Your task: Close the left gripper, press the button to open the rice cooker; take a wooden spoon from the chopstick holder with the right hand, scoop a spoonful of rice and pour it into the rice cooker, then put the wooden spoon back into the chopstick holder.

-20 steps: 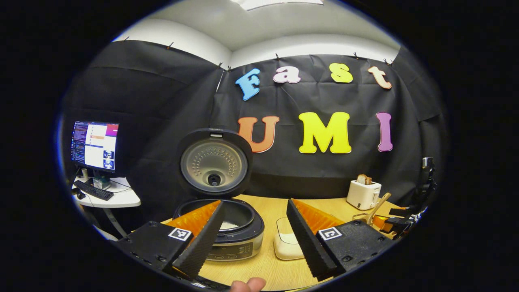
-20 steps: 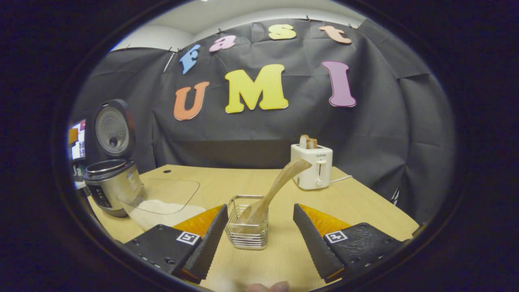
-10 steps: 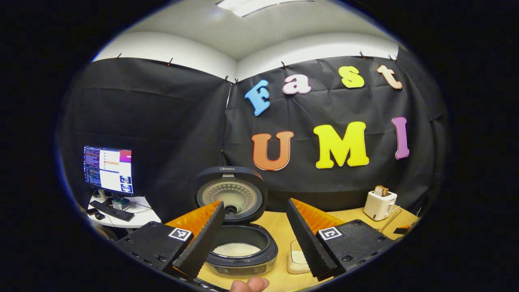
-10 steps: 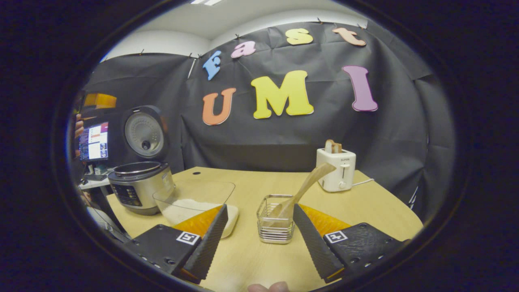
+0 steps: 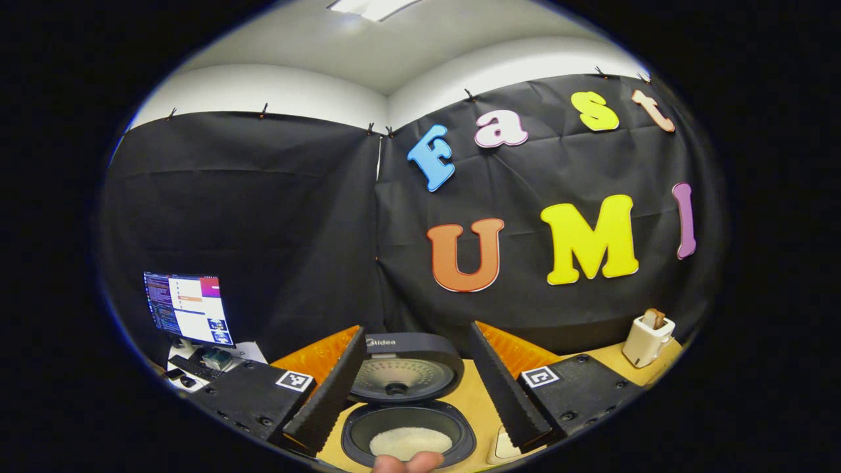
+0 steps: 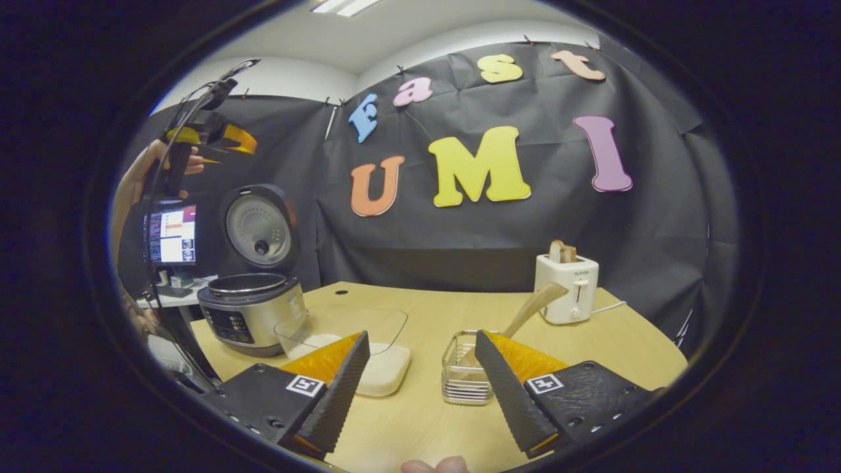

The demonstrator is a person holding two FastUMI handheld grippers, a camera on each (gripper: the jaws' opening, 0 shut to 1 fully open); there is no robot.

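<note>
My right gripper [image 6: 420, 387] gapes empty near the wire chopstick holder [image 6: 465, 374] holding the wooden spoon [image 6: 535, 303]; my left gripper [image 5: 414, 387], open, empty, faces the round steel rice cooker [image 6: 250, 312].

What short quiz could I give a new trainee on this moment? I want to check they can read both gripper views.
1. True or false: the rice cooker has its lid shut.
2. Where is the wooden spoon? A) in the right gripper B) in the chopstick holder C) flat on the table
3. Fill in: inside the cooker's pot, the left gripper view shows white ____.

Key
1. False: the lid stands up, open.
2. B: its handle leans out toward the toaster; the right gripper is open and holds nothing.
3. Rice. The left gripper is open above the pot.
</note>
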